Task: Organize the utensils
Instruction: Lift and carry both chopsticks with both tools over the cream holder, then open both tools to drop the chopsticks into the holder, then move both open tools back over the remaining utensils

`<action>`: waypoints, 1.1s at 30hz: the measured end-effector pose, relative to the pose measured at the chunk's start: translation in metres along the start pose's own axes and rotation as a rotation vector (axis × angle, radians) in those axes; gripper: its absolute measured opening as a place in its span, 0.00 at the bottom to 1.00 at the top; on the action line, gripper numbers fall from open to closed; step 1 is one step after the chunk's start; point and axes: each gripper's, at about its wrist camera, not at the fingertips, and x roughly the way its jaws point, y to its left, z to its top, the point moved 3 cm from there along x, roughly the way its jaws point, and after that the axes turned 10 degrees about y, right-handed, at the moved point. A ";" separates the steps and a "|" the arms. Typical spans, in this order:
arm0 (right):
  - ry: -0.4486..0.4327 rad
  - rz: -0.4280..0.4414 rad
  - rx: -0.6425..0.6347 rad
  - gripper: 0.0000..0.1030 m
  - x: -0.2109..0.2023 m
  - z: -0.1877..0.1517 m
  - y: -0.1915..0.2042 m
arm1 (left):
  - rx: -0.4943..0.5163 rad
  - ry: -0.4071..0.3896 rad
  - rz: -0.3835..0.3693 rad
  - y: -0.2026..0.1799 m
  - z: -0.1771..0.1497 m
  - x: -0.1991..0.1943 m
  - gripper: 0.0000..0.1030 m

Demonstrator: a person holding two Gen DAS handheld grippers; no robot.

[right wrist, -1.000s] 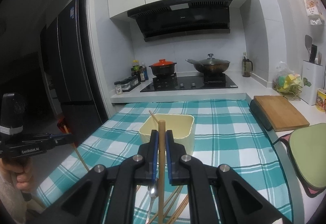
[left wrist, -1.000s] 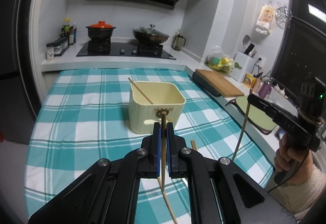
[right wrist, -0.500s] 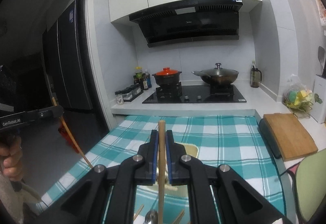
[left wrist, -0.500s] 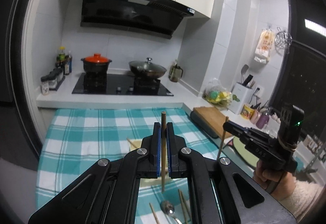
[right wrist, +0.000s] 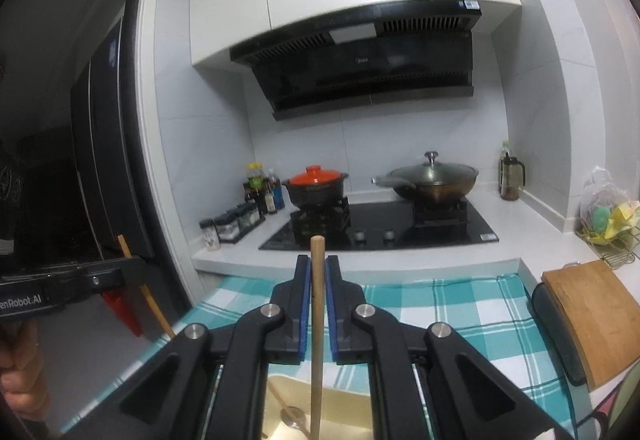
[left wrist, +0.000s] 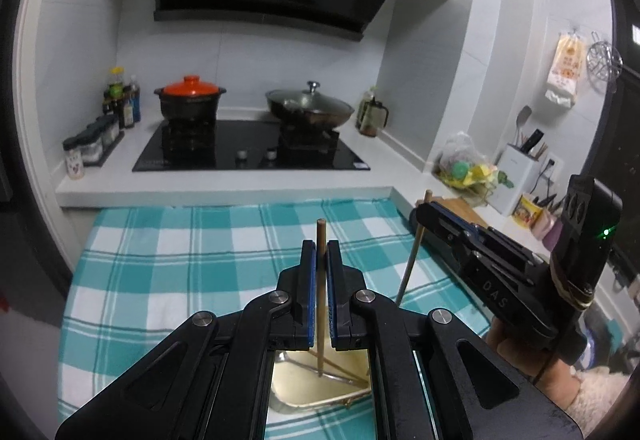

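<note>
My left gripper (left wrist: 319, 254) is shut on a wooden chopstick (left wrist: 320, 304) held upright, its lower tip inside the cream square container (left wrist: 320, 392) below. Other chopsticks and a metal spoon lie in that container. My right gripper (right wrist: 317, 268) is shut on another wooden chopstick (right wrist: 316, 340), upright above the same container (right wrist: 340, 420), where a spoon (right wrist: 292, 416) shows. The right gripper also shows at the right of the left wrist view (left wrist: 430, 209) with its chopstick (left wrist: 412, 260). The left gripper shows at the left of the right wrist view (right wrist: 128, 272).
A teal checked cloth (left wrist: 180, 252) covers the table. Behind it are a black hob (left wrist: 248, 147), an orange-lidded pot (left wrist: 190, 101) and a lidded wok (left wrist: 310, 107). A wooden cutting board (right wrist: 592, 316) lies at the right. Spice jars (left wrist: 92, 143) stand at the left.
Both grippers have risen and moved forward over the container with their chopsticks. The container has dropped from mid-view to below the fingers in both views.
</note>
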 end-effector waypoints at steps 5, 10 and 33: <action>0.122 -0.003 -0.007 0.07 0.041 -0.033 -0.010 | -0.030 0.114 0.015 0.014 -0.021 0.053 0.03; 0.268 -0.001 0.004 0.07 0.067 -0.056 -0.014 | -0.038 0.181 0.021 0.015 -0.030 0.083 0.03; 0.561 -0.102 -0.038 0.47 -0.106 -0.220 0.000 | 0.075 0.345 0.254 0.006 -0.256 -0.056 0.88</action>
